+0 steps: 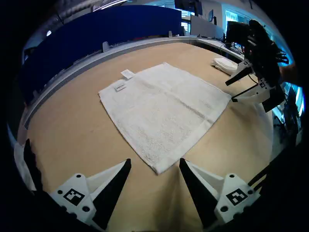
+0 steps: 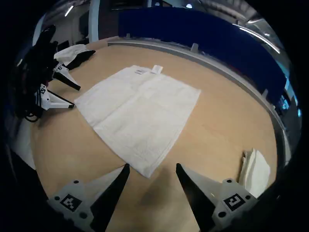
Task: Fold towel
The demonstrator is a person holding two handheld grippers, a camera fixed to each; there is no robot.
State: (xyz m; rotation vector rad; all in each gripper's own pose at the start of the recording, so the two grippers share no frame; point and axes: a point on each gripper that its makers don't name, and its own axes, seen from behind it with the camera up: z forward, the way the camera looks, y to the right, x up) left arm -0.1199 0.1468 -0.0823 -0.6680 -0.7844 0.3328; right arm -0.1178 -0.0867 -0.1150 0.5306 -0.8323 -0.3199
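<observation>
A white towel (image 1: pixel 164 110) lies spread flat on the tan table (image 1: pixel 69 127), with a small label at its far corner. In the left gripper view my left gripper (image 1: pixel 155 170) is open, its fingertips on either side of the towel's near corner. At the far right of that view my right gripper (image 1: pixel 230 91) is open by the opposite corner. In the right gripper view the towel (image 2: pixel 141 114) points a corner at my open right gripper (image 2: pixel 152 172), and my left gripper (image 2: pixel 75 96) stands open at the towel's far left corner.
A folded white cloth (image 1: pixel 226 65) lies at the table's far end. Another folded cloth (image 2: pixel 255 168) sits by the right table edge in the right gripper view. A blue partition (image 1: pixel 100 34) runs behind the table. A hand (image 1: pixel 289 71) holds the far gripper.
</observation>
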